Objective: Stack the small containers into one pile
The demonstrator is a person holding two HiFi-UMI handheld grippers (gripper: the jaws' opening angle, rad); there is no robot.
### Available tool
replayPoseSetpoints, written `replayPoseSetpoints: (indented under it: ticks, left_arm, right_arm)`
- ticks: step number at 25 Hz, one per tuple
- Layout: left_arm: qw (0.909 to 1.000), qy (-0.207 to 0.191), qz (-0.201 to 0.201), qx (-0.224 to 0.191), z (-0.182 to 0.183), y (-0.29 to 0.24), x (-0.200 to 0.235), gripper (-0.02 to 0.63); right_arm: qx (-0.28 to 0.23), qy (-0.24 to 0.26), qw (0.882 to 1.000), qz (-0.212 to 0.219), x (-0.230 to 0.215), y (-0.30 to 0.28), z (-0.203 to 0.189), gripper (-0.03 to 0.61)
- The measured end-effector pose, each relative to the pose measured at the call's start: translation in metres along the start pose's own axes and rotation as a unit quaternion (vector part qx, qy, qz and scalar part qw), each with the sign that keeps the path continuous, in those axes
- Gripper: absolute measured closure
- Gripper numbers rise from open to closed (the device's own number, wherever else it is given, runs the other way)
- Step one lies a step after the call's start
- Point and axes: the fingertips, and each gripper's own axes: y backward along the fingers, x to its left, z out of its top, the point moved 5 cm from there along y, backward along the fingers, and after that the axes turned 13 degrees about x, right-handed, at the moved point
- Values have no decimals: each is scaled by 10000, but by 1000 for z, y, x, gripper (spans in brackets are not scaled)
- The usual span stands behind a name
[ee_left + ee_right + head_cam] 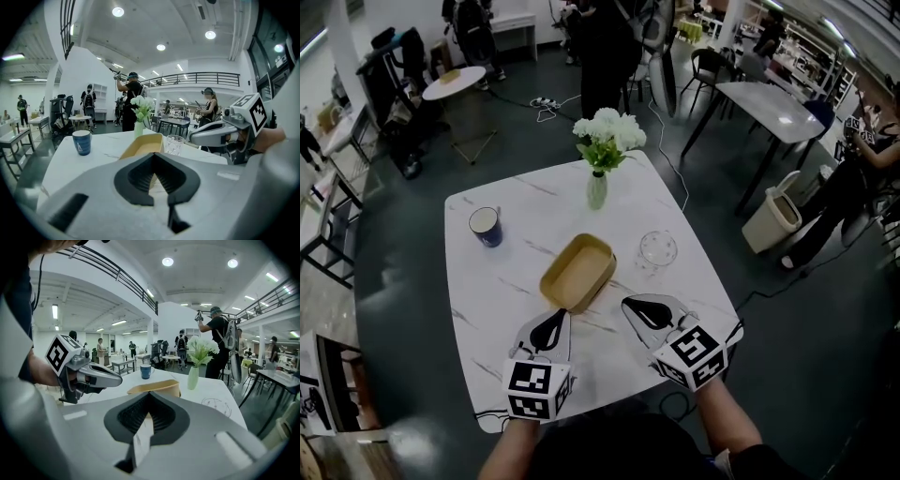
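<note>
Head view: a white marble-patterned tabletop (pixel 502 300) carries a tan rectangular paperboard container (pixel 578 272) at its centre, open side up. At 3 o'clock from it, standing apart, is a clear round container (pixel 657 250); I cannot tell whether it is glass or plastic. A dark blue mug (pixel 487 227) sits at 10 o'clock and a pale green vase of white flowers (pixel 596 190) at 12 o'clock.

At 6 o'clock the left tongs (pixel 559 316) and right tongs (pixel 630 304) are near the tan container, not touching it. Both have their jaws closed together and hold nothing.

The tan container looks light and thin-walled, and would likely flex or dent under a hard squeeze. Gripping one long wall at the rim, with one jaw inside and one outside, seems safest. The clear one looks stiff, smooth and slippery, and may be breakable, so its rim calls for a gentle pinch and a straight lift.
</note>
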Motion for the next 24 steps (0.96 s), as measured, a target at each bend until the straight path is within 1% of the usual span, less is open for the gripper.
replayPoseSetpoints:
  ticks: [6, 24]
  left_arm:
    - [10000, 62, 41, 2, -4, 1, 5, 617]
    - [9999, 117, 119, -21, 0, -1, 10, 617]
  right_arm:
    - [-11, -24, 10000, 14, 0, -3, -1, 578]
    - [76, 113, 9999, 62, -3, -8, 4, 578]
